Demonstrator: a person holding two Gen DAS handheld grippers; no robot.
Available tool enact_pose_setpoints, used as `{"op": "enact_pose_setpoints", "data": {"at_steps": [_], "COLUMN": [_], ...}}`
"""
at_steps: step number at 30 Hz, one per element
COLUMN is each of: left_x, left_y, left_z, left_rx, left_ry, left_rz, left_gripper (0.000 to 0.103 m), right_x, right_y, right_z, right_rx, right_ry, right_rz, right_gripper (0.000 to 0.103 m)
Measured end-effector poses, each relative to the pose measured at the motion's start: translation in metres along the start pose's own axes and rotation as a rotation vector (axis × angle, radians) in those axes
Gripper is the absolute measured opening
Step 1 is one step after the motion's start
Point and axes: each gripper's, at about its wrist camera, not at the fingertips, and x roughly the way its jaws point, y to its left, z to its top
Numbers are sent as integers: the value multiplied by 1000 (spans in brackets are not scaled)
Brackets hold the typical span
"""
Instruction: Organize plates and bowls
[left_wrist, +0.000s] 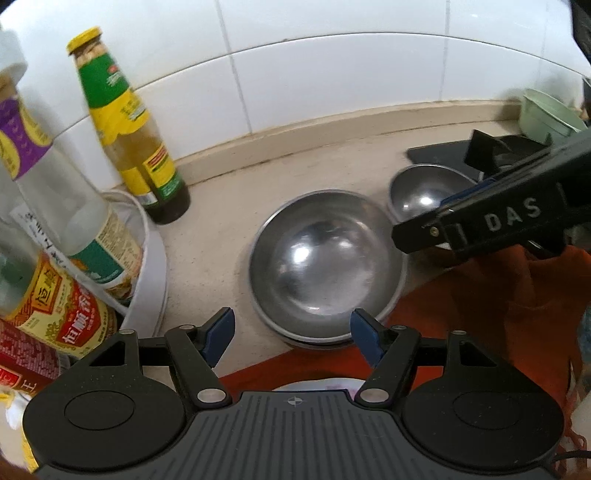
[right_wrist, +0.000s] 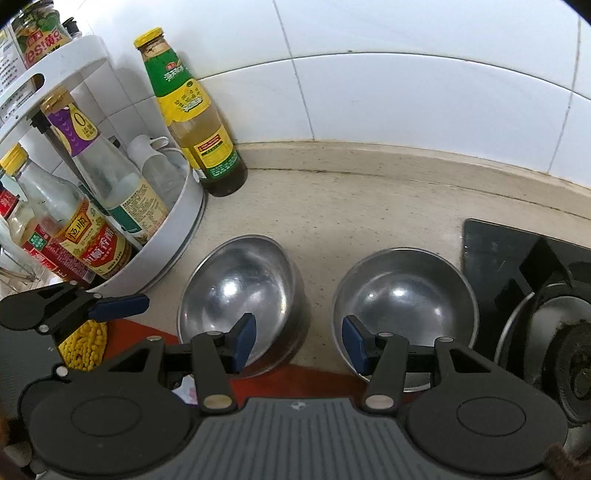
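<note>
Two steel bowls are counted on the tabletop (right_wrist: 332, 206): the left bowl (right_wrist: 236, 291), which appears in the left wrist view to be nested in a second one, and the right bowl (right_wrist: 404, 299). One tall green-labelled bottle (right_wrist: 195, 118) stands alone, and at least five bottles are counted in one white rack (right_wrist: 173, 236). One orange cloth (left_wrist: 498, 295), one gas burner (right_wrist: 569, 354) and one pale green container (left_wrist: 543, 114) are counted.
</note>
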Motion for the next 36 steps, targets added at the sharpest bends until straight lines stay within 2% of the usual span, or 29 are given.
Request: {"op": "enact_pose_setpoints", "data": {"at_steps": [10, 23, 29, 31, 34, 36], "left_x": [-6, 1, 11, 9, 1, 1], "left_y": [-20, -51, -70, -71, -72, -75], "left_z": [3, 11, 19, 23, 30, 31], "left_rx": [39, 24, 20, 18, 7, 5], "left_ry": [17, 73, 89, 76, 45, 52], "left_rz": [-41, -152, -138, -141, -148, -158], "left_gripper": [76, 76, 78, 75, 75, 75], "right_x": [-7, -6, 0, 1, 0, 0], "right_y": [-13, -32, -51, -58, -66, -69], "right_z": [-2, 8, 11, 13, 14, 15], "right_rx": [-16, -37, -55, -52, -46, -45], "right_ry": [6, 22, 57, 60, 53, 52], "right_rz": [-1, -38, -74, -83, -79, -71], "right_gripper": [48, 49, 49, 49, 49, 49]}}
